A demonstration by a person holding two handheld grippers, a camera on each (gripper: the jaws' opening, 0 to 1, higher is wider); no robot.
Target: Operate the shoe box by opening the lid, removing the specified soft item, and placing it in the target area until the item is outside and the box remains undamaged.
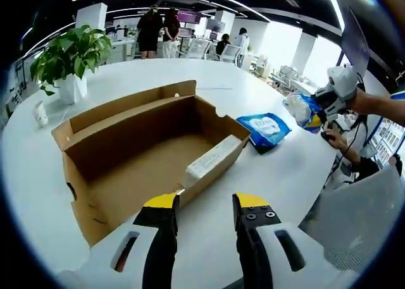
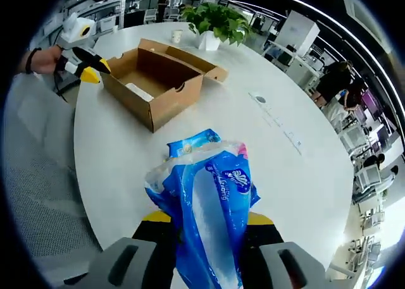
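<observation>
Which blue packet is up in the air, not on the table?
The blue tissue packet pinched in the right claw. The other blue packet lies flat on the white table beside the open shoe box.

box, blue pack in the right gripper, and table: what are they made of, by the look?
Shoe box: brown corrugated cardboard, matte, with raw cut edges and fold lines.
Blue pack in the right gripper: thin plastic film, glossy and crinkled; likely soft tissue inside.
Table: smooth white top with faint sheen, probably laminate; can't confirm.

The shoe box [image 1: 145,147] is matt brown corrugated cardboard, rough at its cut edges. The tissue pack [image 2: 212,207] and the wipes packet [image 1: 264,129] wear glossy, crinkled blue plastic film. The table [image 1: 266,188] is smooth white with a faint sheen.
</observation>
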